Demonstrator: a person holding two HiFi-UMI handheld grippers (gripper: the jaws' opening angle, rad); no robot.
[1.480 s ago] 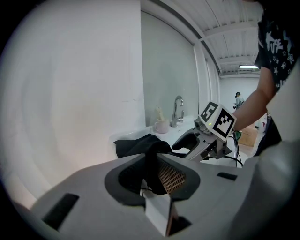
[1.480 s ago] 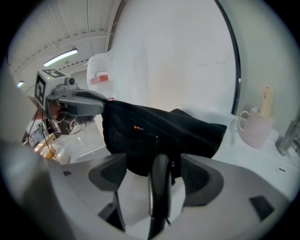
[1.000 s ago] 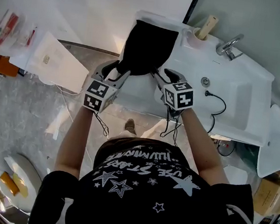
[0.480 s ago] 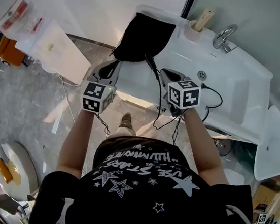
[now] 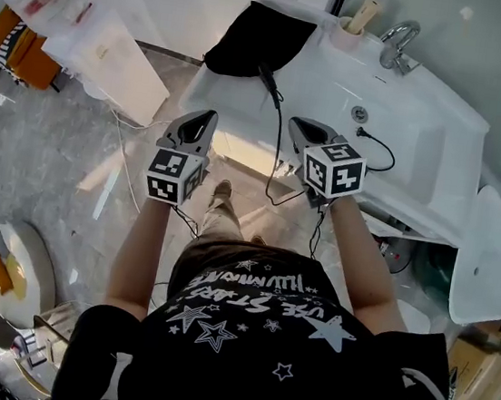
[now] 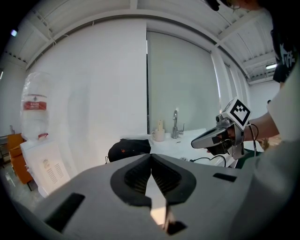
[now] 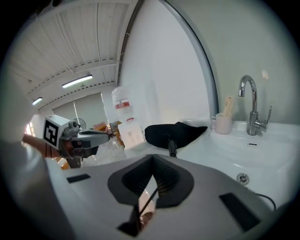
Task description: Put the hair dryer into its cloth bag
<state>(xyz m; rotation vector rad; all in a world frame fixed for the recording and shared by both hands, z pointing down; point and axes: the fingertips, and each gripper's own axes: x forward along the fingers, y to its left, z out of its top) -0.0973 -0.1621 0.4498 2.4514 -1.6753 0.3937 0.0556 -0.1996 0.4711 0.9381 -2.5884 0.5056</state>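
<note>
Right gripper (image 5: 297, 123) (closed) short of bag (image 5: 253, 38)

White sink (image 5: 424, 167): chrome faucet (image 5: 398, 42) at the far rim, pale cup (image 5: 347, 37) just beside it, a wooden handle (image 5: 366, 12) standing in it. Drain (image 5: 361, 114) in the basin. White printed card (image 5: 113, 62) near orange boxes (image 5: 19, 45), off left.

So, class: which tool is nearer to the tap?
Right. The right tool is over the sink's front edge, below the tap; the left tool is further left, by the sink's corner.
</note>
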